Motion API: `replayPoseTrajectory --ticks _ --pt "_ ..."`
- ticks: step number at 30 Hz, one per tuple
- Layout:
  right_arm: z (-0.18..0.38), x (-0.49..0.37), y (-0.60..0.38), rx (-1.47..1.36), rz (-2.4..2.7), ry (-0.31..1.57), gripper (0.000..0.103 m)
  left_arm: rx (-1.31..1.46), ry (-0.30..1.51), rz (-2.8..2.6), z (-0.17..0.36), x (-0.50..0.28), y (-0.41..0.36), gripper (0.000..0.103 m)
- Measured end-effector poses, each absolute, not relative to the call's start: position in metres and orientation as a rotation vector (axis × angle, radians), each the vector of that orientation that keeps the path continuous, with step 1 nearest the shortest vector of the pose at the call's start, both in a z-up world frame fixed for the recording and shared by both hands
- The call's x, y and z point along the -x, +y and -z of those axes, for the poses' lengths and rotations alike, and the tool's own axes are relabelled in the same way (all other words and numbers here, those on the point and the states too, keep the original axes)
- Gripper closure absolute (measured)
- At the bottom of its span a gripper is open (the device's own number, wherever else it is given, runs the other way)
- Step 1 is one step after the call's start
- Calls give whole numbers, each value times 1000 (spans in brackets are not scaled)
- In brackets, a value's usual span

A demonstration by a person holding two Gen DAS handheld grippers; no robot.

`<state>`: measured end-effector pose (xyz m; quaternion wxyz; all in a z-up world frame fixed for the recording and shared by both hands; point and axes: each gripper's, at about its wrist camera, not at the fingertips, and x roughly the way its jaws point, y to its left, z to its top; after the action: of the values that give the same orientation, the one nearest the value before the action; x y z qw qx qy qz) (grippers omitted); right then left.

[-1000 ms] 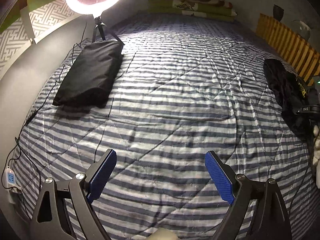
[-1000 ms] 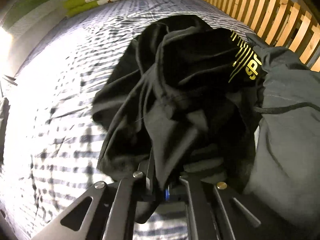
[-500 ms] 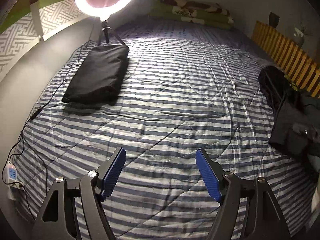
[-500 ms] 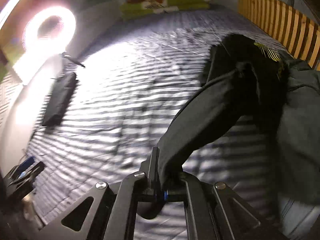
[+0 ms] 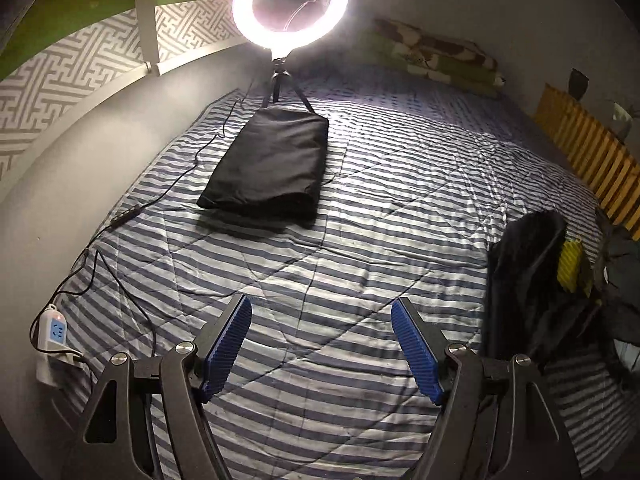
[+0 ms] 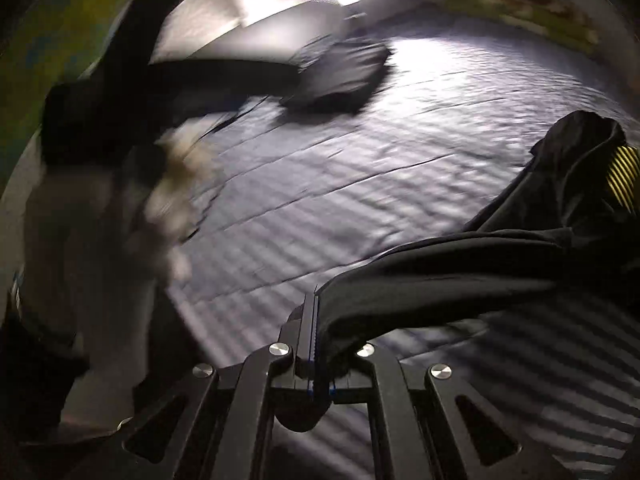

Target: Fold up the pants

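Black pants (image 6: pixel 460 280) with a yellow print (image 6: pixel 624 176) stretch from the right side of the bed to my right gripper (image 6: pixel 318 320), which is shut on an edge of the fabric. In the left wrist view the same pants (image 5: pixel 524 280) hang as a dark bunch at the right, lifted off the striped bedspread (image 5: pixel 360 208). My left gripper (image 5: pixel 320 344) hovers open over the bedspread, blue pads apart, nothing between them. A folded black garment (image 5: pixel 272 168) lies flat near the ring light.
A lit ring light (image 5: pixel 290 4) on a tripod stands at the bed's far left. A cable and white power strip (image 5: pixel 52 330) run along the left edge. Folded blankets (image 5: pixel 436 56) sit at the head, a wooden rail (image 5: pixel 592 160) on the right. A blurred person (image 6: pixel 100 200) is left.
My right gripper has swung left and pulled the pants out of the pile, stretching them across the bed. The left gripper view has turned left, toward the ring light, and stays open.
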<state>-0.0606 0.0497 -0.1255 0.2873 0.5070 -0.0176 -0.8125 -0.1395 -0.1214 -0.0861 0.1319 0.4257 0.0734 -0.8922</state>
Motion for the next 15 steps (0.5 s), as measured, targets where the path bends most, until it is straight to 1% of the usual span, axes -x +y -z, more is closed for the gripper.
replayPoseTrajectory --ticks 1,3,4,5,6,7,8,9,11,15 --pt "128 56 43 -1358 2151 -29 99 -1236 210 2589 86 140 -121 27" --pt "133 48 37 -1374 2127 23 95 -1249 205 2596 88 144 -117 27" --pt "135 46 38 -1382 2132 35 94 -1266 202 2599 92 149 -113 27" --pt "135 47 44 -1394 2142 33 91 -1290 205 2602 96 154 -109 27" --pt "135 48 54 -1403 2147 12 82 -1307 208 2605 99 159 -104 27" --pt "134 48 64 -1407 2159 -3 77 -1332 205 2613 104 166 -98 27" --pt "134 49 74 -1409 2182 -9 64 -1350 198 2620 108 171 -91 27" --pt "130 50 87 -1409 2222 -18 54 -1366 190 2624 112 177 -83 27" --pt "123 54 114 -1410 2284 -53 49 -1402 178 2636 121 192 -69 27" --pt "113 75 180 -1436 2431 -156 48 -1473 182 2647 143 224 -40 27"
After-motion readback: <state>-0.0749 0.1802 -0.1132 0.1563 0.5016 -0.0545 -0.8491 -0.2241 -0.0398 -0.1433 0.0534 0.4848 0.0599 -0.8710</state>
